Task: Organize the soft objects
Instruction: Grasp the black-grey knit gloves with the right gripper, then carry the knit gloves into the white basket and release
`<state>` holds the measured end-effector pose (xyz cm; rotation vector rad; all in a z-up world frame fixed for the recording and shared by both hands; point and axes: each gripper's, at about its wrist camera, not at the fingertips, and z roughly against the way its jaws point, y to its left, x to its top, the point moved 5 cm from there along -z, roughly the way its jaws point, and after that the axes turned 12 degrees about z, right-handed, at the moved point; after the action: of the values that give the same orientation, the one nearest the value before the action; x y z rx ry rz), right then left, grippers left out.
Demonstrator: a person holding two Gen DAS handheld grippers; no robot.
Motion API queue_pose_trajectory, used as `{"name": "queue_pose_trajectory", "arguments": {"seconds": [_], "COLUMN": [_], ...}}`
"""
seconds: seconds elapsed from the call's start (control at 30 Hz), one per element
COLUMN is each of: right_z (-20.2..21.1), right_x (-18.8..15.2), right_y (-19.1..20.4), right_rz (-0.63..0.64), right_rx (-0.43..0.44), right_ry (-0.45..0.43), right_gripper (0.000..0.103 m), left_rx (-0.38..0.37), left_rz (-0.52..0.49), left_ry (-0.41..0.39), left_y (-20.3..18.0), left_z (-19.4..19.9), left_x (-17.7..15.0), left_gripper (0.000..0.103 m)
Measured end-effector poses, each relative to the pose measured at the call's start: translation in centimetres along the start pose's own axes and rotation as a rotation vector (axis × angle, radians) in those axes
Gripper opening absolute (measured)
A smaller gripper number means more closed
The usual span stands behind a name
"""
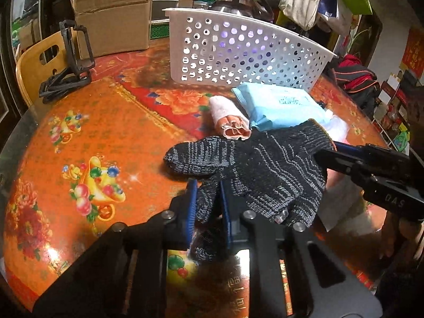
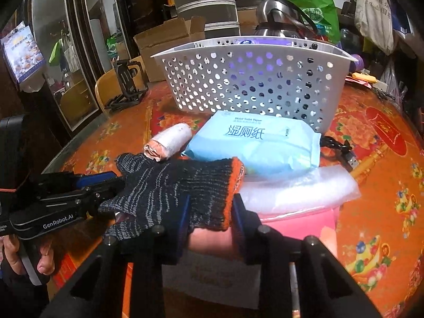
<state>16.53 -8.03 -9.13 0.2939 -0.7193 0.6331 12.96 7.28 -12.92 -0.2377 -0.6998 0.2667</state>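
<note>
Left wrist view

Left gripper (image 1: 206,206): it's pinching the finger end of the knit glove (image 1: 254,169), blue pads closed on one glove finger, the rest draping off to the right.

Right gripper (image 1: 341,153): it's coming in from the right edge and biting the cuff end, so the glove is hanging stretched between the two tools, just above the table (image 1: 106,122).

Other soft stuff: the rolled pink cloth (image 1: 230,119) is lying just beyond the glove, touching the blue wipes pack (image 1: 281,108), and both are sitting right in front of the white basket (image 1: 238,53) at the far side.

Right wrist view

Right gripper (image 2: 209,212): its pads are clamped on the orange-trimmed cuff of the glove (image 2: 169,185), fabric bunched between them.

Left gripper (image 2: 106,185): it's reaching in from the left and gripping the fingers; can't see its tips clearly here, but the fabric is looking pulled taut.

Near right: a clear plastic bag (image 2: 299,188) is lying on something pink beside the cuff, touching the wipes pack (image 2: 254,143).

Basket (image 2: 251,84): something purple is already showing through the holes.

How I'd do it: my guess is the glove is heading for the basket. I'd be keeping both grips firm, lifting it together high enough to clear the wipes and the near rim, then letting go over the open middle. Watch the dangling fingers snagging the cloth roll.
</note>
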Motion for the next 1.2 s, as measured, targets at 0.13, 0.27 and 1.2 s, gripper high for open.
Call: {"name": "queue_pose_trajectory", "arguments": {"seconds": [0.13,0.27,1.2], "right_z": [0.3,0.7,6.9], "right_x": [0.0,0.0,2.0], "right_y": [-0.1,-0.2,0.4], "right_rz": [-0.007,-0.011,-0.001], "right_rx": [0.004,0.000,0.026], "right_ry": [-0.015,-0.031,-0.215], "right_gripper": [0.026,0.021,0.012], "left_rx": [-0.019,-0.046,-0.174], "left_rz": [0.035,0.046,0.069], "left_ry": [-0.027,-0.063,-0.202], "left_y": [0.7,1.1,-0.8], "left_z": [0.6,1.5,9.2], "left_x": [0.2,0.4,3.2], "left_gripper": [0.014,0.013,0.013]}}
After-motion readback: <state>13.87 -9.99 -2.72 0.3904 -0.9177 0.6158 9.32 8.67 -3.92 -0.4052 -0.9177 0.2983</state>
